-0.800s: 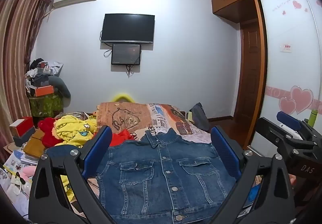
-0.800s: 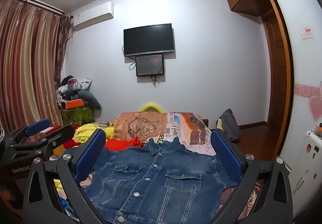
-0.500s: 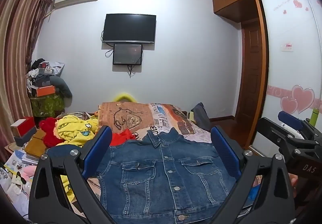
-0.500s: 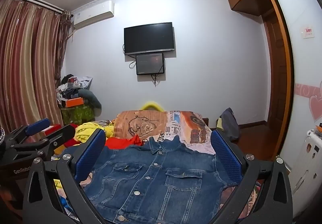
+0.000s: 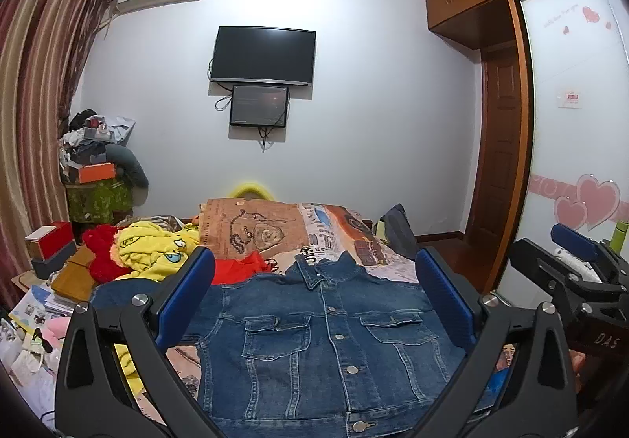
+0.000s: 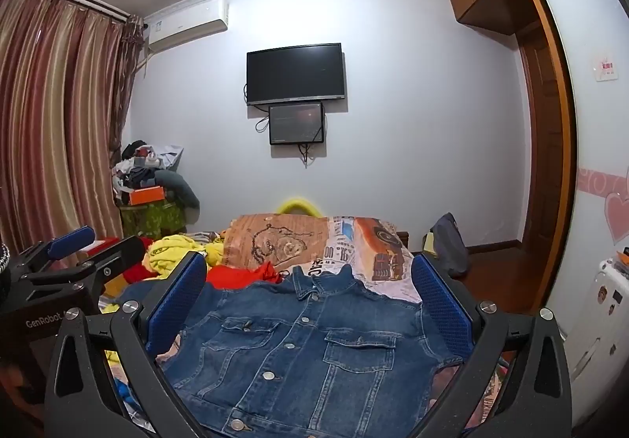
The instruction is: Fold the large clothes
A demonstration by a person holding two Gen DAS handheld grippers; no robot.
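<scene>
Left gripper (image 5: 314,300) is hovering over the near end of the bed (image 5: 251,229), jaws standing wide apart, nothing between the pads. Right gripper (image 6: 310,296) is doing the same alongside it, jaws spread fully and empty.

Denim jacket (image 5: 326,335) is lying face up and buttoned on the bed, collar pointing away toward the far wall, hem nearest the cameras. It is spreading fairly flat, both chest pockets showing.

Handling, as a judgement: denim is looking thick and fairly heavy for cloth, holding a crease better than a thin shirt but resisting a tight pinch at the doubled seams. It is soft enough to drape and sag between two hold points. Metal buttons and the placket are making a stiff spine down the middle. Best holds are probably the shoulder seams or the hem corners, one per gripper, where the edge is firm and will not slip from the pads.

Going left to right on what is unclear:
- Left sleeve is trailing off behind the left finger (image 5: 184,300); its end is not showing.
- Yellow garment (image 5: 153,253) and red cloth (image 5: 240,267) are crowding the jacket's left shoulder; whether they are overlapping it, cannot tell.
- Hem is running under the gripper frames, partly cut off.
- Right sleeve is hidden behind the right finger (image 6: 442,306); possibly hanging off the bed edge.
</scene>
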